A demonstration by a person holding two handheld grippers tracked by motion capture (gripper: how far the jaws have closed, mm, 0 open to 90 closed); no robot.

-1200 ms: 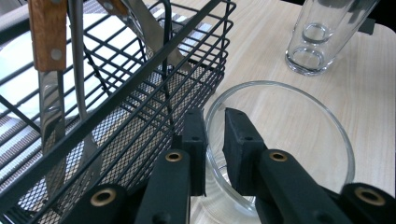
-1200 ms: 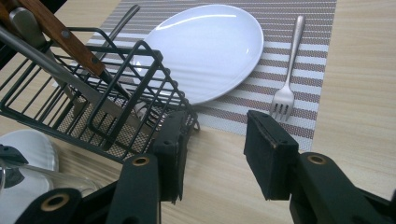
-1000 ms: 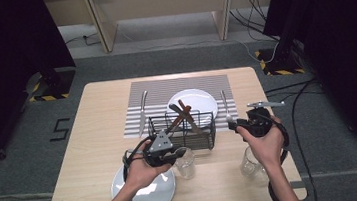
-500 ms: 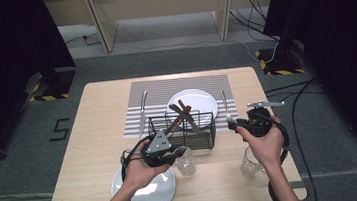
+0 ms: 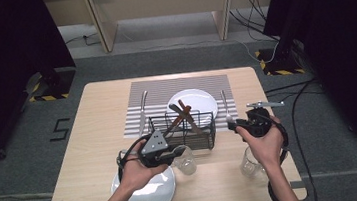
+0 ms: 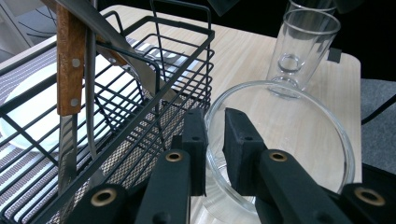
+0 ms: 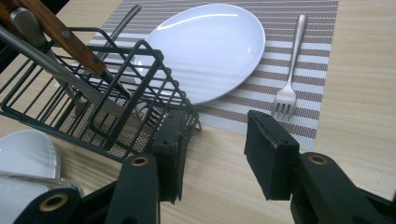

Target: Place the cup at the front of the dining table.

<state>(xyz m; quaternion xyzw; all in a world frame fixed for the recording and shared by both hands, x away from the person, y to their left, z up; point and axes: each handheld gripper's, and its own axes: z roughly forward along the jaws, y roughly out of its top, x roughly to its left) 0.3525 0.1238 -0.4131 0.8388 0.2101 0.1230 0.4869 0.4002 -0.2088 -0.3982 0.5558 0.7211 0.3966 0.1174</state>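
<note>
1. Your left gripper is pinching the rim of a glass. In the left gripper view, one jaw sits outside the clear wall of that glass and the other sits inside it.
2. This glass stands on the wooden table, right at the tip of your left gripper, with the wire basket just past it.
3. In the left gripper view, the basket is just beside the jaws, and a wooden-handled knife leans in it.
4. A second glass stands farther off, beyond the one you hold.
5. Under your left hand lies a white plate.
6. Your right gripper has its jaws spread apart with nothing between them. In the right gripper view, bare table shows in the gap.
7. Ahead of the right jaws, a fork lies on the striped mat.
8. Next to the fork is another white plate, also on the mat.
9. The basket is just beside one right jaw.
</note>
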